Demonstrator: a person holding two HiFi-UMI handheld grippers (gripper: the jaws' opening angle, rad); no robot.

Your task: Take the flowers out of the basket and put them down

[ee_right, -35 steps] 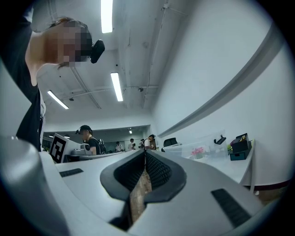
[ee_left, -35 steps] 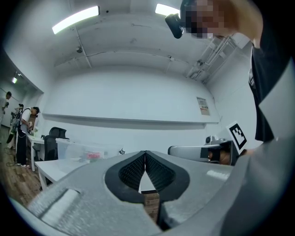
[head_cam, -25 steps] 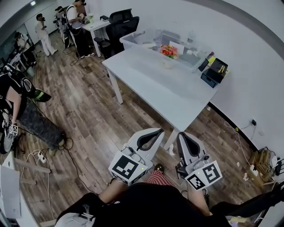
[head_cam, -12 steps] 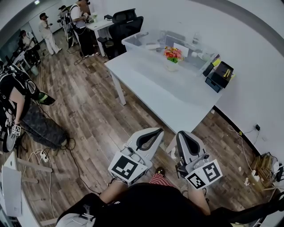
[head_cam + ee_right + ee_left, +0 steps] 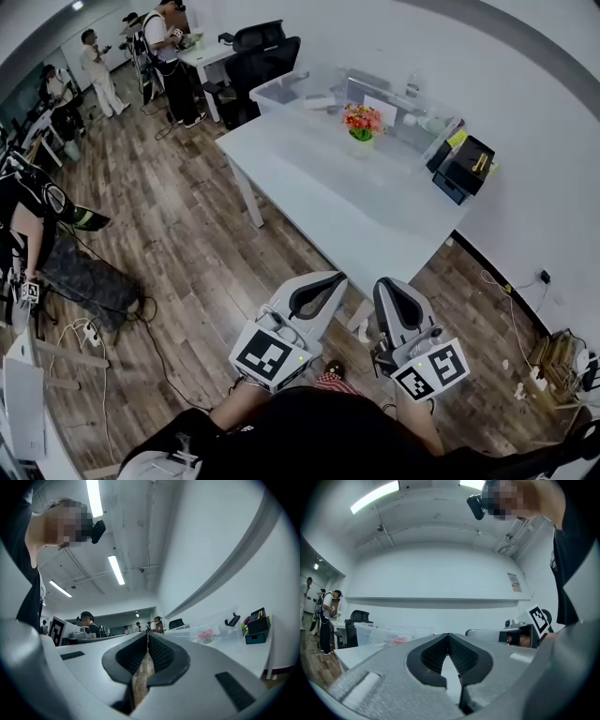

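Head view: orange-pink flowers (image 5: 362,120) stand in a pale basket (image 5: 360,143) at the far side of the smooth white surface (image 5: 375,211), beside a clear plastic bin (image 5: 300,89). The left gripper (image 5: 330,281) and right gripper (image 5: 392,286) hang over the plank floor (image 5: 187,234), well apart from them.

Left gripper view: the ribbed black pads (image 5: 433,654) are clenched together, empty.

Right gripper view: the jaws are likewise clenched on nothing.

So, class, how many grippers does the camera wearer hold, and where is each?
2. The left gripper and the right gripper sit side by side, both shut, low in the head view, below the near corner of the table.
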